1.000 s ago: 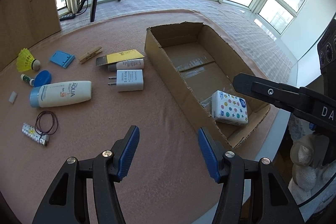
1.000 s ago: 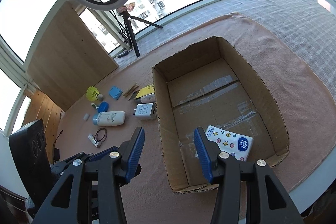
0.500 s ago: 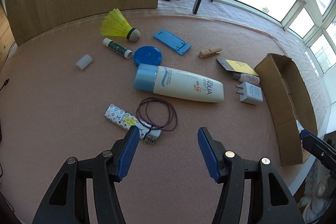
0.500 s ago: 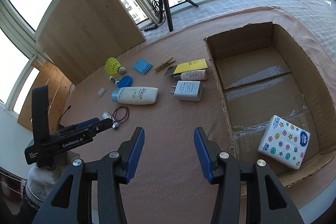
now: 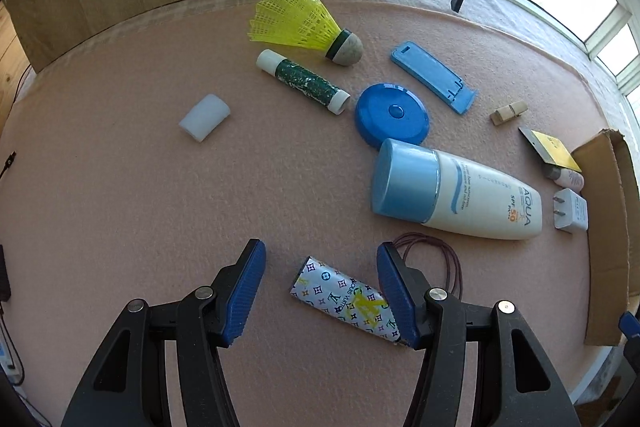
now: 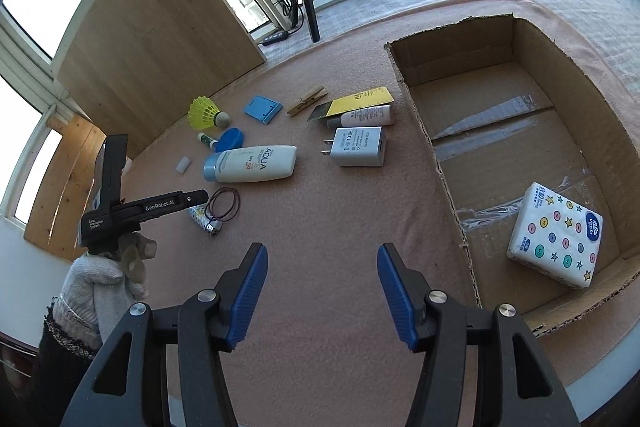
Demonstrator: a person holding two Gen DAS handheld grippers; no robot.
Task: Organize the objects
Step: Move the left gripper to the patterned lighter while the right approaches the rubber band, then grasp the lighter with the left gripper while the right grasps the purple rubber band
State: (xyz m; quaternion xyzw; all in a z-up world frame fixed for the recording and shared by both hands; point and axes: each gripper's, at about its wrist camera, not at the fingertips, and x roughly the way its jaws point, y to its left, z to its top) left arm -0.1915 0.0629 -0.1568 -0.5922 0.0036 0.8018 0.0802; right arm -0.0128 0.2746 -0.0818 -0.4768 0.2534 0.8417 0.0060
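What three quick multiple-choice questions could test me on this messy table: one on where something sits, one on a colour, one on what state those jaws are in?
1. Where is the star-patterned tissue pack?
A. Inside the cardboard box
B. Beside the sunscreen bottle
C. Between the right gripper's jaws

2. What colour is the shuttlecock's skirt?
A. White
B. Yellow
C. Red

3. How does the left gripper stand to the patterned lighter?
A. Clamped shut on it and lifting it
B. Jaws apart, the lighter lying on the table between them
C. Shut and far from it

Answers: 1 A, the pack lies on the box floor in the right wrist view. 2 B, the plastic skirt is bright yellow. 3 B, there is a clear gap beside one pad and the lighter rests flat on the pink cloth.
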